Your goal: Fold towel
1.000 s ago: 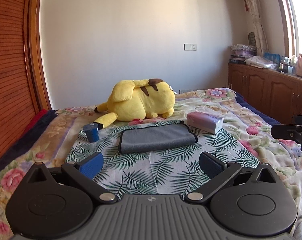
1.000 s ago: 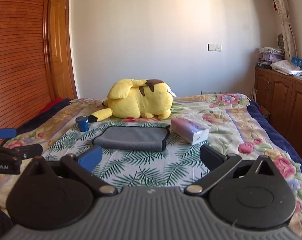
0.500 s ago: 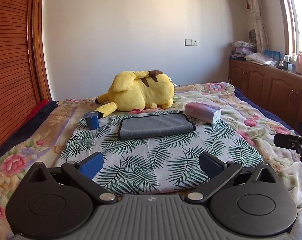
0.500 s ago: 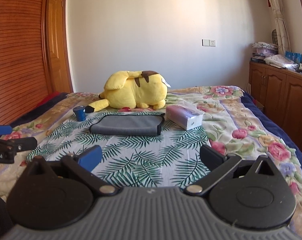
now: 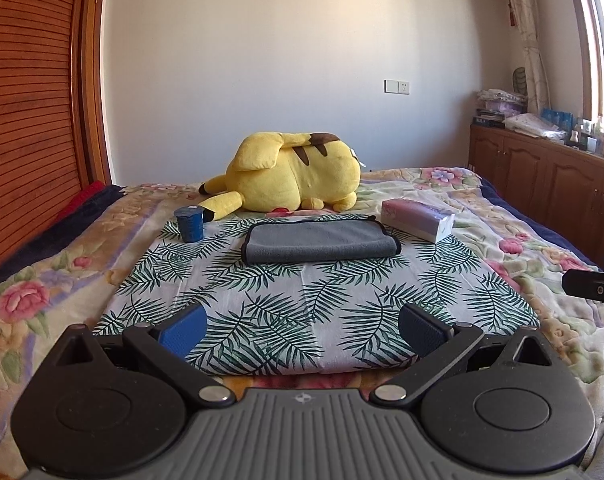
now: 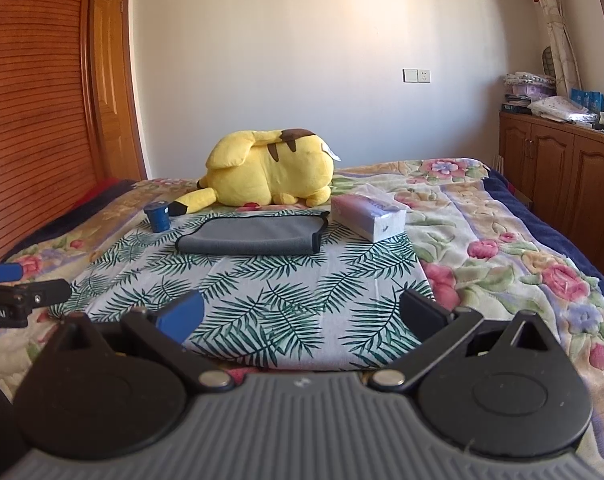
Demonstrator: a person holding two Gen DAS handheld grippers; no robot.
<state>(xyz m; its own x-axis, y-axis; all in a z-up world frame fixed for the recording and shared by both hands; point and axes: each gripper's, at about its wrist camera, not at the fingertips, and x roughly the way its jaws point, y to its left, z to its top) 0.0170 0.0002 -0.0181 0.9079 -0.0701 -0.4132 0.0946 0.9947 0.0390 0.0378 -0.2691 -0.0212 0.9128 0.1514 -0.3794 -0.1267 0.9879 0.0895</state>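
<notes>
The left gripper (image 5: 302, 326) is held wide open and empty at 6 o'clock, and the right gripper (image 6: 299, 314) is likewise spread with nothing gripped. The grey towel (image 5: 321, 241) is seen lying folded flat on the leaf-print cloth (image 5: 310, 300) toward 12 o'clock, well apart from both. The fold looks finished, or another could be called for. A blue cup (image 5: 189, 224) is spotted at 10 o'clock; its contents cannot be told.

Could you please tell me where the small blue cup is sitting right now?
In both wrist views the small blue cup stands upright at the far left corner of the leaf-print cloth, left of the grey towel and beside the yellow plush toy's tail.
</notes>
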